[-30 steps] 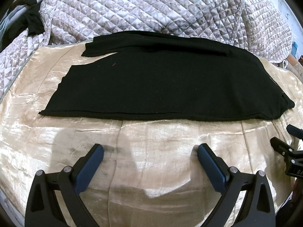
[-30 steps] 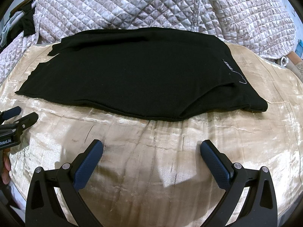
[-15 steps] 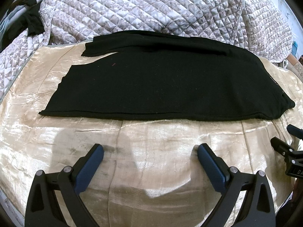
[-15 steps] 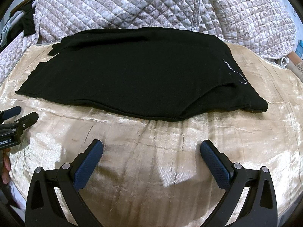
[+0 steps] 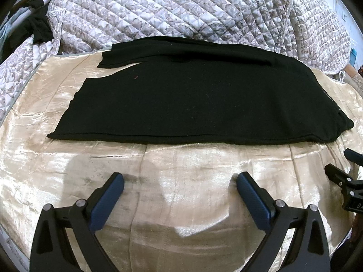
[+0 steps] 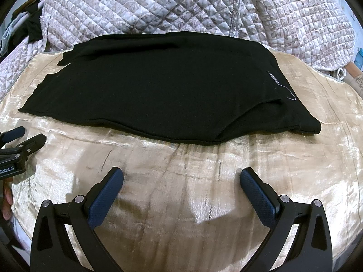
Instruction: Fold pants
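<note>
We see a bed under a shiny cream cover (image 5: 186, 188), creased, with a quilted grey-white floral blanket (image 5: 181, 11) heaped along its far edge. At the far left corner a bit of dark clothing (image 5: 40, 30) lies on the quilt, details too small to tell.

The black pants (image 5: 192, 104) lie flat across the far half of the bed, lengthwise left to right, the two legs stacked one over the other. Leg ends point to the left edge; the lower leg's end sticks out past the upper one at the far left. The waist end sits toward the right edge, and in the right wrist view we see a small white print (image 6: 275, 81) and a loose white thread (image 6: 289, 94) there. The near hem runs roughly parallel to the bed's near edge, slightly wavy.

Our left gripper (image 5: 180, 180) hovers over bare cover near the near edge, jaws spread wide, grasping nothing, clear of the pants. Our right gripper (image 6: 181, 175) is the same: jaws released wide, nothing between them, over bare cover short of the hem. Each gripper shows at the side of the other's view. In the right wrist view, part of a hand (image 6: 6, 204) shows at the left edge below the left gripper.
</note>
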The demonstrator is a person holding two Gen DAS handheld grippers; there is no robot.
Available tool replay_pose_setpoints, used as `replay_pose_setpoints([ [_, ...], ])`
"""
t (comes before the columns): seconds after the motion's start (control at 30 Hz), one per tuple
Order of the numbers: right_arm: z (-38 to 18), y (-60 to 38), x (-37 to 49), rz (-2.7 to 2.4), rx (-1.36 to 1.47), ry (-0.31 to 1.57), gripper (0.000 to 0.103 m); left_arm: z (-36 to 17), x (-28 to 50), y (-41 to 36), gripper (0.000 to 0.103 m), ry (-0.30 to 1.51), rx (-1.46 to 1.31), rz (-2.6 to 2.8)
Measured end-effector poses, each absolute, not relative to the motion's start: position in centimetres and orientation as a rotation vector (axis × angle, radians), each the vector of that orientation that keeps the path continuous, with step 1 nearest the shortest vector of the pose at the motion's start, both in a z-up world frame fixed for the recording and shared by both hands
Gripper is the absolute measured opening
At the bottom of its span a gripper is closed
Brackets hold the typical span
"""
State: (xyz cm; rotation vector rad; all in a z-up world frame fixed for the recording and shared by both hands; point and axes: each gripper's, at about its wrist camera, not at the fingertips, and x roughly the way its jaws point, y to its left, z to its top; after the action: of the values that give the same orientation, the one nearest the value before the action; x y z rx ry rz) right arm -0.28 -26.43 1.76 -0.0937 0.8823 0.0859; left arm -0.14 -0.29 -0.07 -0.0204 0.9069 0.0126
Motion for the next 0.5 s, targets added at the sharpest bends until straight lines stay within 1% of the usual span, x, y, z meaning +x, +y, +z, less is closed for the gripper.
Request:
replay_pose_setpoints([
  [0.5, 1.69, -26.54, -0.47, 0.089, -0.096, 0.874, 0.103, -0.21, -0.19, -0.26, 0.101, 0.909, -0.021, 0.013],
])
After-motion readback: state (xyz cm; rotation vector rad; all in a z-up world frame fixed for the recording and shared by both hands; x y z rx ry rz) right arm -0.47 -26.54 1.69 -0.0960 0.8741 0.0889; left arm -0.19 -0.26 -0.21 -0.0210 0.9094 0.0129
